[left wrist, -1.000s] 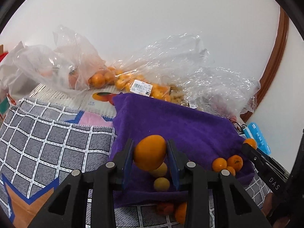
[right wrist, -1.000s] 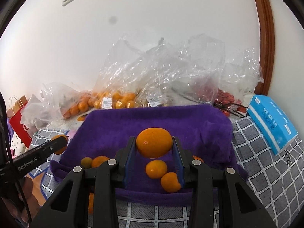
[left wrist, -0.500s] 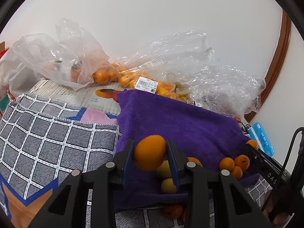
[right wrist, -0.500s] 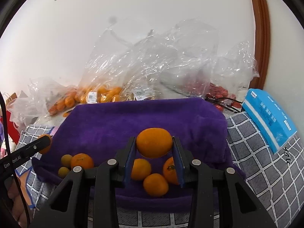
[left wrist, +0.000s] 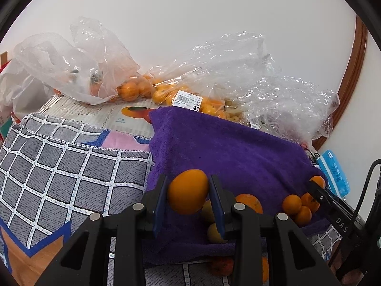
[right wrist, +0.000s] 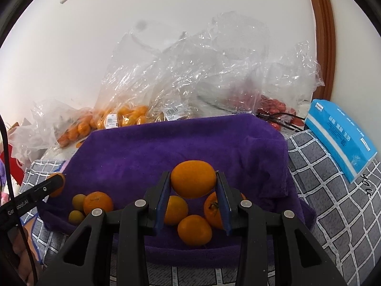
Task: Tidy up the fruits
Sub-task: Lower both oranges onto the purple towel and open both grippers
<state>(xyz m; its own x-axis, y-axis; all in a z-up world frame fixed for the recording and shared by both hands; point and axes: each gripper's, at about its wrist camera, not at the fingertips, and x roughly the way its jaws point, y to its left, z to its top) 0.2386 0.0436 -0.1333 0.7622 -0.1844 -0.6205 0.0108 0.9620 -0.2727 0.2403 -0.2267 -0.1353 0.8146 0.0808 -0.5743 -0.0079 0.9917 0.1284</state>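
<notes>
The left gripper (left wrist: 188, 200) is clenched on an orange (left wrist: 188, 191), its blue pads (left wrist: 159, 202) pressed against both sides of the fruit, which hangs just above the near left edge of the purple towel (left wrist: 226, 147). The right gripper (right wrist: 193, 199) likewise grips a second orange (right wrist: 193, 178) between its closed-in pads (right wrist: 164, 200), held over the towel's near middle. Below the left gripper lie two small yellowish fruits (left wrist: 214, 232) and a larger orange (left wrist: 248, 202); under the right gripper sits a cluster of three oranges (right wrist: 194, 230) on the towel. Beyond the towel's edges spreads a grey checked cloth (left wrist: 59, 171), with a blue tissue pack (right wrist: 340, 140) to the right. Farthest back, against the white wall, are clear plastic bags (right wrist: 190, 81) holding more oranges. Compared with a second ago, both grippers keep the same grip, while the loose fruits appear nearer and more of them show beneath each tool, and the towel fills more of the right view.
</notes>
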